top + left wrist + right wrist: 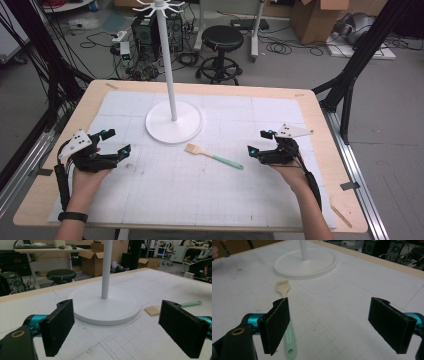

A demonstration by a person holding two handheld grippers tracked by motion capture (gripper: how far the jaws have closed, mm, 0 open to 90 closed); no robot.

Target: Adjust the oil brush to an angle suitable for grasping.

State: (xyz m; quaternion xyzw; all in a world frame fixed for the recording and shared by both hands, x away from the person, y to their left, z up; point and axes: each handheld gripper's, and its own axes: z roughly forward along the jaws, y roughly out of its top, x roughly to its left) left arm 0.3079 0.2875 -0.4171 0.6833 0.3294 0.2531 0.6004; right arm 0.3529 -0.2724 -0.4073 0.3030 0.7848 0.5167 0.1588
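Observation:
A small brush with a mint-green handle and pale bristle head lies flat on the white gridded mat, just in front of the white stand's round base. My left gripper rests at the mat's left side, open and holding nothing. My right gripper sits at the right, open as well, a short way right of the brush handle's end. In the right gripper view the brush lies beside and partly behind the left jaw. In the left gripper view the brush shows between the stand base and the right jaw.
A tall white pole rises from the round base and ends in hooked arms at the top. The wooden table rims the mat. Beyond the table's far edge stand a black stool, cables and cardboard boxes.

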